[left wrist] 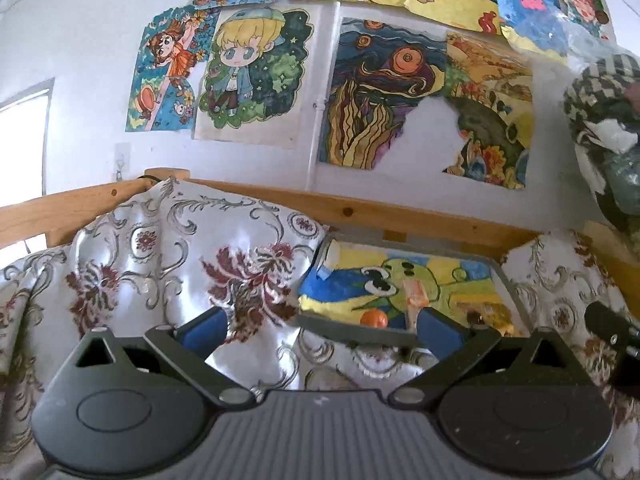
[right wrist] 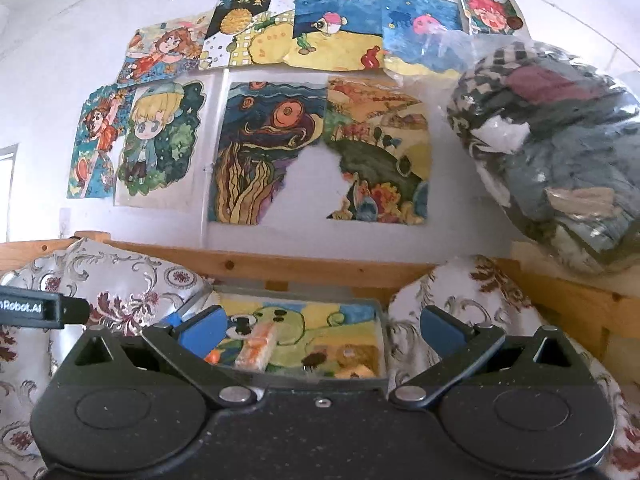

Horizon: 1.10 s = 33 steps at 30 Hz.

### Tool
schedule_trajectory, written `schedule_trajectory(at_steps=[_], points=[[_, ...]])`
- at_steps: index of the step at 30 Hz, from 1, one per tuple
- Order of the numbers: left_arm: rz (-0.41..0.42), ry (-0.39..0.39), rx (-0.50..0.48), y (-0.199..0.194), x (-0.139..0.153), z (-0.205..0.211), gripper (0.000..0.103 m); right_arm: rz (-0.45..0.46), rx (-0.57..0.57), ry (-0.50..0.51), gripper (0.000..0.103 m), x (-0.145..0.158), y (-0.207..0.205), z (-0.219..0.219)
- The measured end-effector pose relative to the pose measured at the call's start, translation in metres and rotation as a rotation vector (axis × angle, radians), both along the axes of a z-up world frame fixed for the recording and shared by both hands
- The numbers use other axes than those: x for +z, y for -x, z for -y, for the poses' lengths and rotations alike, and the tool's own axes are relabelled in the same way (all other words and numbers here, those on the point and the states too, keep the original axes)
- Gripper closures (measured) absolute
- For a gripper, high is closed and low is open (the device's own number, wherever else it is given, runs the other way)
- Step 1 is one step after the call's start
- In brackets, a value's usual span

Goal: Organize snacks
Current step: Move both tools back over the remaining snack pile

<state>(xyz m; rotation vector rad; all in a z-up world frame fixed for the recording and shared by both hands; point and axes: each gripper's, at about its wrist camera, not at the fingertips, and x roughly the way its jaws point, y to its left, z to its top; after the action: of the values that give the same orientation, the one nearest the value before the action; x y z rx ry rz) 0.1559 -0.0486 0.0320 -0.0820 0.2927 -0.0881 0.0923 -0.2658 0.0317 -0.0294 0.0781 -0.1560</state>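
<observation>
Three small snacks lay in the grey painted-bottom tray ahead of both jaws; left gripper and right gripper stood released, empty; remainder unclear.

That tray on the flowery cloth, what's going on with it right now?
A person holds two grippers over a grey tray lined with a painted picture. Both the left gripper and the right gripper are open and empty. An orange-and-white snack packet and a small orange item lie in the tray, with a yellow snack near its front corner. Nothing is gripped yet.
</observation>
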Motion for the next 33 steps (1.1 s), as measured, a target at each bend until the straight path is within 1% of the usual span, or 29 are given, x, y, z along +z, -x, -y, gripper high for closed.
schedule_trajectory(at_steps=[7, 14, 17, 20, 23, 28, 33], points=[[-0.015, -0.022, -0.025, 0.033, -0.013, -0.013, 0.0, -0.06, 0.001, -0.008, 0.001, -0.008, 0.027, -0.006], [-0.065, -0.019, -0.026, 0.056, -0.026, -0.026, 0.0, -0.138, 0.027, -0.017, 0.001, -0.015, 0.045, -0.016], [-0.113, -0.012, -0.028, 0.061, -0.03, -0.031, 0.0, -0.177, 0.049, -0.015, 0.001, -0.018, 0.052, -0.021], [-0.15, -0.022, -0.007, 0.066, -0.033, -0.034, 0.0, -0.222, 0.073, -0.012, 0.001, -0.023, 0.057, -0.027], [-0.209, -0.027, -0.005, 0.066, -0.036, -0.038, 0.0, -0.259, 0.1, -0.007, 0.001, -0.025, 0.059, -0.033], [-0.287, 0.029, -0.016, 0.065, -0.041, -0.047, 0.0, -0.34, 0.146, -0.001, 0.001, -0.031, 0.056, -0.041], [-0.352, 0.02, -0.023, 0.062, -0.046, -0.046, 0.0, -0.412, 0.172, -0.002, 0.001, -0.037, 0.052, -0.046]])
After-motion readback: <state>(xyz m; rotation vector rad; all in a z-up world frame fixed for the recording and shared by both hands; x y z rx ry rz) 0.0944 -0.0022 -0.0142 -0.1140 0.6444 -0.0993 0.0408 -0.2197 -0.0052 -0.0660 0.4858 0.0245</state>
